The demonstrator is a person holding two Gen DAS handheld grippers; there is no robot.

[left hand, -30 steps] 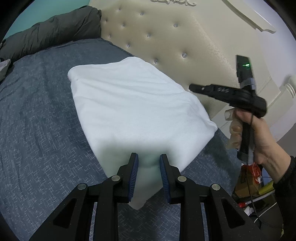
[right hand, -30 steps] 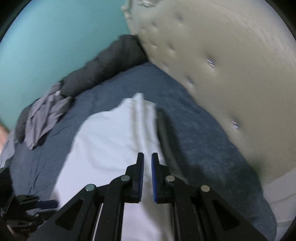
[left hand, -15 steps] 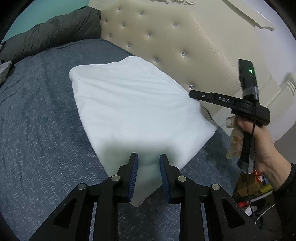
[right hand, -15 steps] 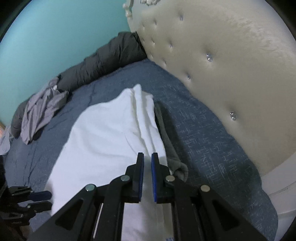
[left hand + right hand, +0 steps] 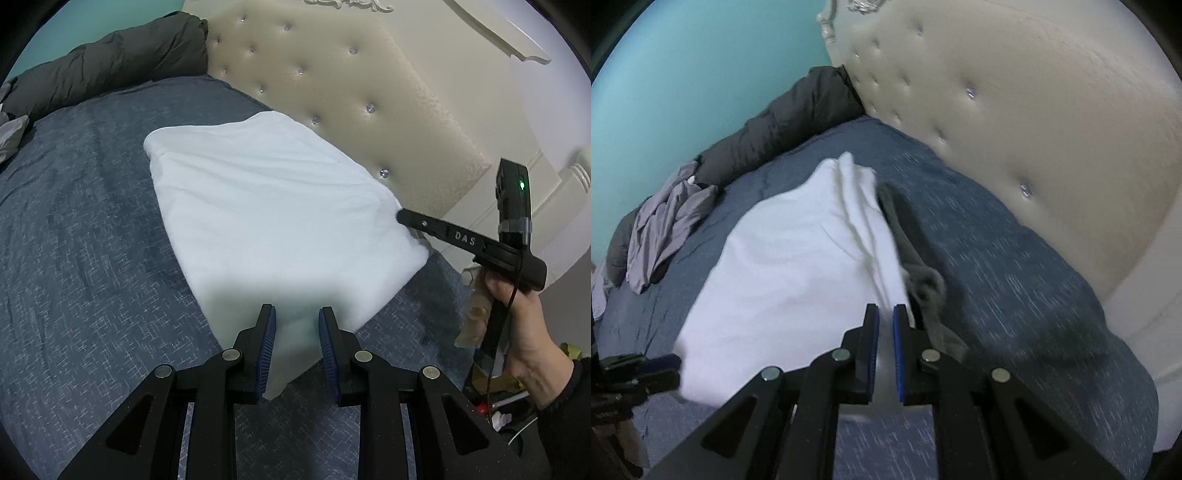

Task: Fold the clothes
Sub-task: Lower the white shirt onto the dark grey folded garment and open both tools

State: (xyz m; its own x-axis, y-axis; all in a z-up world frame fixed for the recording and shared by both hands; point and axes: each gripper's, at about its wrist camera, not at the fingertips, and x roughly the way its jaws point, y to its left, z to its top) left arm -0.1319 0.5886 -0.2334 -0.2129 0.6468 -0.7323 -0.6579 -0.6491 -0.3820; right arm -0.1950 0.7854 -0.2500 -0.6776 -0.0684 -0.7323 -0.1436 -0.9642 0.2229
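- Left gripper (image 5: 297, 325), lower centre: jaws apart over the white garment (image 5: 273, 206)
- Right gripper (image 5: 885, 325), lower centre: pads nearly together at the garment's edge; grip unclear

A plain white folded cotton garment (image 5: 273, 218) fills the centre of the left wrist frame, lying on a dark blue bedspread flecked with fine pale dashes (image 5: 85, 258). Behind it, at upper right, a cream tufted headboard studded with clear crystal buttons (image 5: 332, 85). A dark olive-grey padded quilt (image 5: 110, 62) runs along the upper left, before a turquoise wall (image 5: 687, 74). At the left of the right wrist frame, a crumpled lilac-grey cloth (image 5: 661, 229). Both black grippers carry ribbed blue pads on their fingers (image 5: 266, 354); a green light (image 5: 522, 184) glows at right.
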